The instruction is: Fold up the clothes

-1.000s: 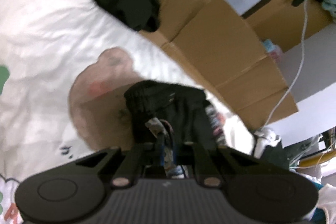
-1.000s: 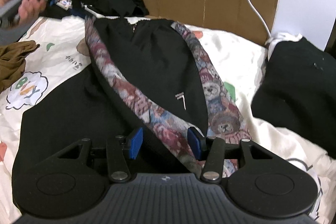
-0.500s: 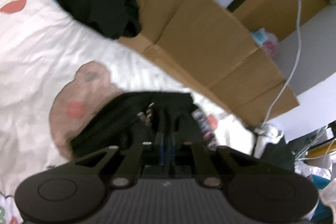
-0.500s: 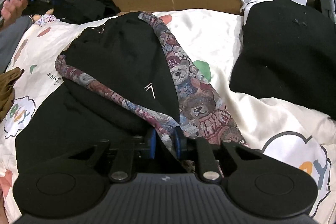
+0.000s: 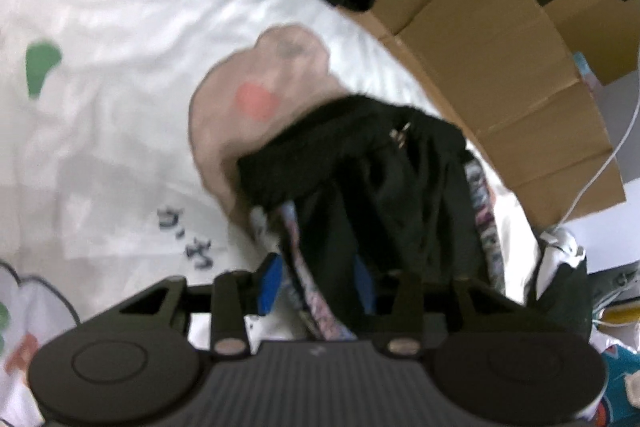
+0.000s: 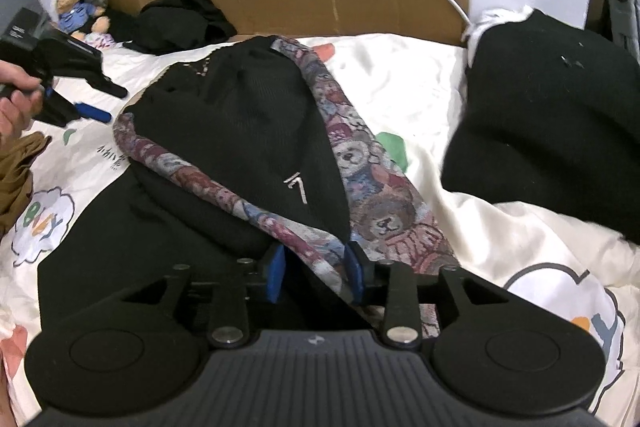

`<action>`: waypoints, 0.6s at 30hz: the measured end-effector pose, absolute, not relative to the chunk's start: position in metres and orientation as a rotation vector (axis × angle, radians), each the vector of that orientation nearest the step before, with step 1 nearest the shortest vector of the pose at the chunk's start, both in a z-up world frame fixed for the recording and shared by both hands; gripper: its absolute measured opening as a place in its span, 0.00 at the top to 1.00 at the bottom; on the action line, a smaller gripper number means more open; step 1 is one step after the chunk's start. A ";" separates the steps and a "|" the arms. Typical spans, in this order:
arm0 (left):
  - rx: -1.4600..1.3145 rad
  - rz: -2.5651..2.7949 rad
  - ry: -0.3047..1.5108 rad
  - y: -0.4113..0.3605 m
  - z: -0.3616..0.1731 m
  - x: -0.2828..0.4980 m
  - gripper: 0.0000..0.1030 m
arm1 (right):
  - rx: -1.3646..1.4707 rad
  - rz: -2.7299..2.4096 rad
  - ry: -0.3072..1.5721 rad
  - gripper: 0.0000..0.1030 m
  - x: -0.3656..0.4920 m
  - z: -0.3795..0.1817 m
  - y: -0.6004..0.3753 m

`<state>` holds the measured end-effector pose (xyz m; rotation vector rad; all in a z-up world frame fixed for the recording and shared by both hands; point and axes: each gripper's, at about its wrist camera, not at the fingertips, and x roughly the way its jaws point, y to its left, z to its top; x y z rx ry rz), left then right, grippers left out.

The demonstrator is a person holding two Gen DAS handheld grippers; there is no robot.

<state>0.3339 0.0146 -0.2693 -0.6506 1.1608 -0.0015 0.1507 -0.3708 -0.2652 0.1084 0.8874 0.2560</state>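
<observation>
Both grippers' jaws stand apart around the black garment (image 6: 240,131) on the bed (image 6: 460,227).
A fold looks just laid; next, the left gripper (image 5: 316,283) and right gripper (image 6: 316,267) must find fresh edges to clamp.

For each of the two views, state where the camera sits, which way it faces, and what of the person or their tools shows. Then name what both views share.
Left wrist: on the left claw, looking along its open fingers over the black garment toward the cardboard wall.
Right wrist: on the right claw, open, facing across the bed; the person's hand shows at far left.
Shared: the black garment with bear-print trim, cartoon bedsheet, cardboard.
</observation>
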 end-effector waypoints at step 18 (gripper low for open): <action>-0.765 -0.005 1.111 0.014 -0.288 0.336 0.94 | 0.104 0.253 0.913 0.69 0.153 -0.270 -0.371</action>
